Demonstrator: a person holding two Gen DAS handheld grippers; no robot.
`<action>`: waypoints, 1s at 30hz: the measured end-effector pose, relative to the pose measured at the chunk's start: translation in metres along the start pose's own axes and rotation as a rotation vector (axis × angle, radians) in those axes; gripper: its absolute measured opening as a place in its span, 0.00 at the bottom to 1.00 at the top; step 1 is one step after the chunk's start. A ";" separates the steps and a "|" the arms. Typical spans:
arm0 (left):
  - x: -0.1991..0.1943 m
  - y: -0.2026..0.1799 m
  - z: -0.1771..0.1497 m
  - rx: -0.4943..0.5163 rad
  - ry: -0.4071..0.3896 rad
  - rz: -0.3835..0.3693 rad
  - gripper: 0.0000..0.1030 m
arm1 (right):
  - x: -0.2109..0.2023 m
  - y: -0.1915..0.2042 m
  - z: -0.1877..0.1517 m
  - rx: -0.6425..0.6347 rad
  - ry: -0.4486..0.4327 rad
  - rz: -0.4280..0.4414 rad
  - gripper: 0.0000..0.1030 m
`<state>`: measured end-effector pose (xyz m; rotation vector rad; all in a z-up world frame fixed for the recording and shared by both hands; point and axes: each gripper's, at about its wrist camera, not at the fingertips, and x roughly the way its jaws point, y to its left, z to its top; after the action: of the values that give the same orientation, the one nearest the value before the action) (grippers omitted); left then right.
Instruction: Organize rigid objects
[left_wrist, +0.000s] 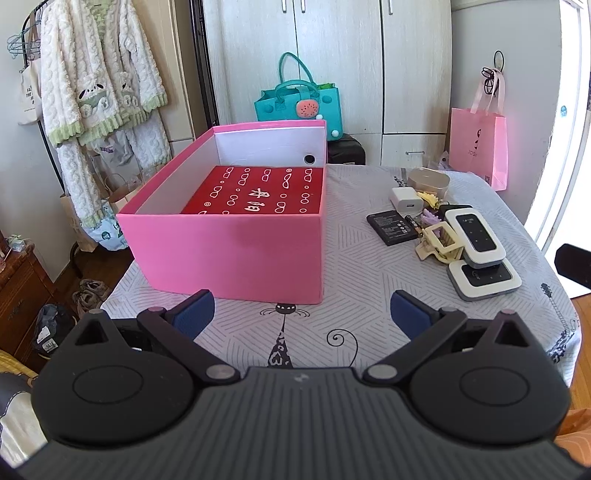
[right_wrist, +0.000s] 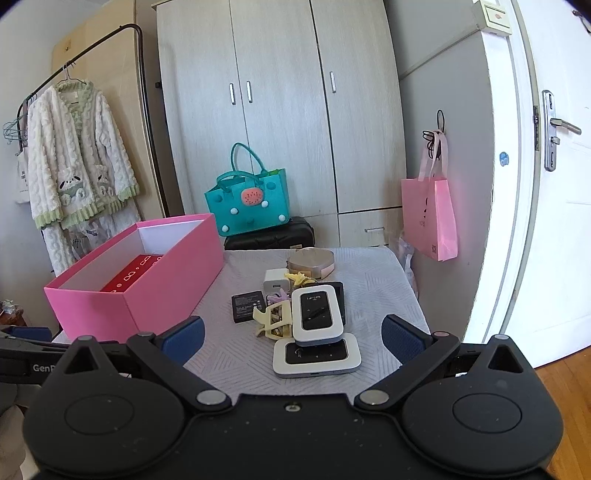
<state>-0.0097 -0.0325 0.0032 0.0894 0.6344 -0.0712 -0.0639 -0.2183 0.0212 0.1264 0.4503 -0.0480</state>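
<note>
The left gripper (left_wrist: 302, 314) gapes empty just before the pink box (left_wrist: 236, 251); the right gripper (right_wrist: 293, 338) gapes empty, the stacked routers (right_wrist: 317, 338) between its fingers.

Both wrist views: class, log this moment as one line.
left gripper: open, empty | right gripper: open, before stacked wifi routers | pink box: open, holds red box
</note>
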 end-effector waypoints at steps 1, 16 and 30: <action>0.001 0.000 0.000 0.001 -0.001 0.001 1.00 | 0.001 0.000 0.000 -0.003 0.002 -0.004 1.00; 0.008 0.014 -0.007 -0.067 -0.023 -0.021 1.00 | 0.011 -0.005 -0.008 -0.001 0.034 -0.046 1.00; 0.005 0.007 -0.013 -0.016 -0.072 0.033 1.00 | 0.014 0.004 -0.011 -0.018 0.054 -0.041 1.00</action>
<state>-0.0127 -0.0245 -0.0097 0.0819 0.5611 -0.0372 -0.0561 -0.2131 0.0055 0.1012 0.5068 -0.0811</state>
